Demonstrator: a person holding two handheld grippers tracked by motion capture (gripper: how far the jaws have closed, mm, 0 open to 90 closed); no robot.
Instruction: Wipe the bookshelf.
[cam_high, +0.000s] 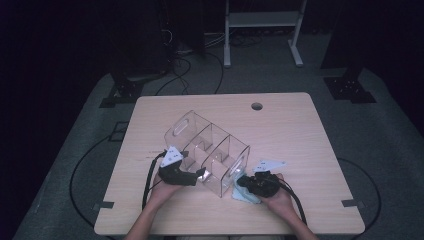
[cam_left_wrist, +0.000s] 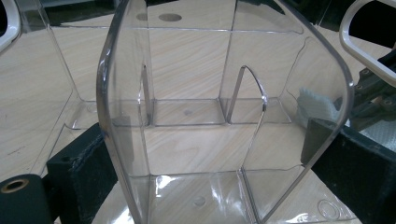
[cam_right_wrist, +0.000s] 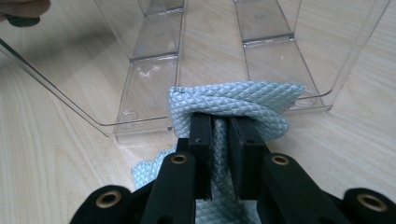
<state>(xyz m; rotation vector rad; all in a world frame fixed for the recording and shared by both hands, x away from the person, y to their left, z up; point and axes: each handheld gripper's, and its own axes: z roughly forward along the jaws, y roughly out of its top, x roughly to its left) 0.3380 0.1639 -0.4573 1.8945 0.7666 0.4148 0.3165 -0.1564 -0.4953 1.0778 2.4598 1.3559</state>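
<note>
A clear plastic organiser with several divided compartments (cam_high: 207, 152) stands near the middle of the pale wooden bench (cam_high: 300, 135), set at a slant so that its handle end points to the far left and its open end to the near right.

The left tool (cam_high: 200, 175) comes in from the near left and meets the organiser's near side wall. In the left gripper view its two black jaws stand either side of one clear end wall (cam_left_wrist: 224, 116), one low at the left and one at the right, with the wall's rim between them; whether the pads press on the plastic cannot be told from the pictures.

The right tool (cam_high: 243, 182) lies at the near right corner of the organiser, held by the person's right hand (cam_high: 277, 197). In the right gripper view it (cam_right_wrist: 219, 128) is clenched on a pale blue-grey quilted cloth (cam_right_wrist: 233, 105), a fold of which runs upright between the two black pads while the rest bunches in a roll across the jaw tips. The cloth roll lies just at the organiser's near lower edge (cam_right_wrist: 140, 123), on the bench, and more of the cloth hangs beneath the jaws. In the high view the cloth (cam_high: 245, 196) shows as a light patch on the bench under the right tool.
</note>
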